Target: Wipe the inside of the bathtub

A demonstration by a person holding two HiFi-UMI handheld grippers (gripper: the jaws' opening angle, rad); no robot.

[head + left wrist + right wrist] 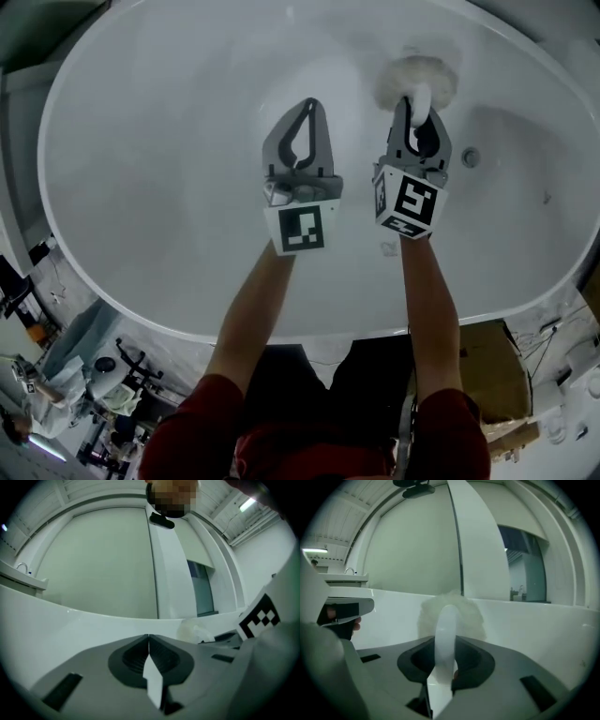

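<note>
White and glossy, the oval bathtub [169, 159] [70, 630] [534, 625] fills the head view, its smooth basin bare and evenly pale, its rim curving round on every side.

The left gripper [309, 105] [148, 640] is held over the middle of the basin, pointing towards the far wall. Its jaws are pressed together with nothing between them, and in its own view only a thin seam shows where they meet. The bare left forearm [253, 309] reaches straight out from a red sleeve [202, 422], and the marker cube faces up.

Just beside it, the right gripper [418, 111] [445, 644] sits slightly further forward. Its jaws are clamped on the white plastic handle [419, 97] [445, 630] of a fluffy white round duster head [417, 75] [472, 616]. The fluffy head lies at the far inner slope of the tub, just beyond the jaw tips. Whether it presses on the surface cannot be told. The right forearm [427, 309] is stretched out, parallel to the left, its cube tilted a little outward.

To the right of the duster, a small round metal drain fitting [471, 157] sits in the tub wall, apart from both grippers.
</note>
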